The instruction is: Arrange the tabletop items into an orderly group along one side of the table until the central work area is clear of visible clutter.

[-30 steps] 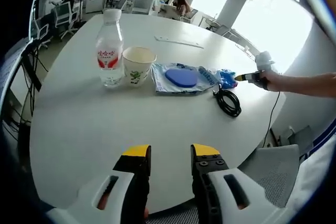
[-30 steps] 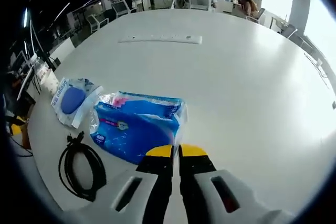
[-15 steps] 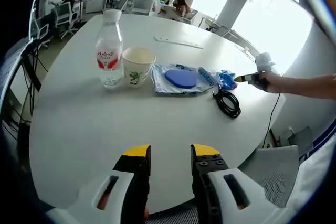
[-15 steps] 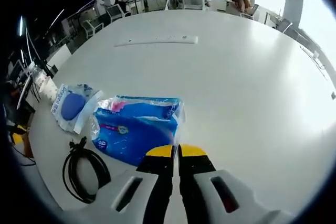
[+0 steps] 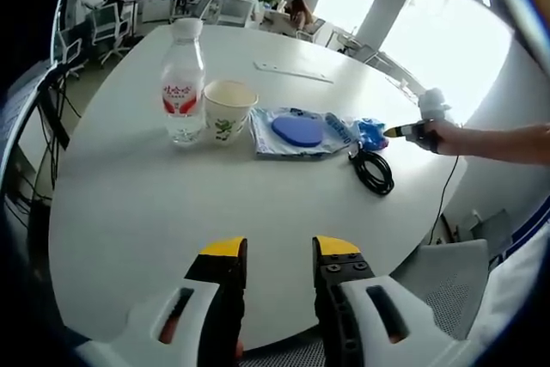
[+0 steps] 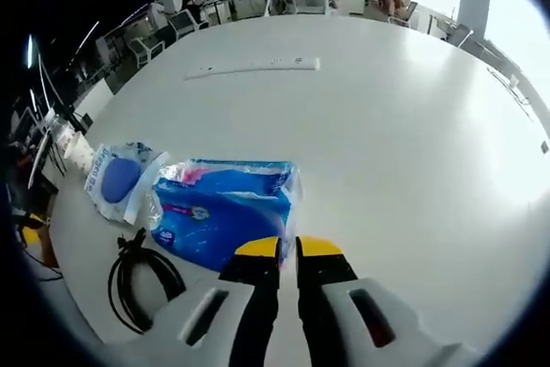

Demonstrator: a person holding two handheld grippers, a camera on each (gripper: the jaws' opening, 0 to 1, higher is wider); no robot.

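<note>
On the round white table [image 5: 129,204] a row runs left to right: a clear water bottle [image 5: 183,83], a paper cup [image 5: 227,112], a clear pouch with a blue disc [image 5: 298,131], a blue tissue pack [image 5: 371,131] and a coiled black cable [image 5: 372,169]. My left gripper [image 5: 279,251] hangs open over the near table edge, with nothing between its jaws. A hand holds my right gripper [image 5: 404,129] at the tissue pack. From the right gripper view, that gripper [image 6: 289,247] has its jaws almost together at the near edge of the tissue pack [image 6: 225,208]. The pouch [image 6: 120,180] and cable [image 6: 142,285] lie to its left.
A white power strip [image 6: 252,66] lies farther out on the table [image 6: 412,126], also visible as a power strip [image 5: 292,70] in the left gripper view. Office chairs [image 5: 103,23] and desks with seated people stand beyond the table. A grey chair [image 5: 451,285] sits by the near edge.
The slit between my right gripper's jaws has widened slightly. Both views shifted a little with the hands. The objects have not moved.
</note>
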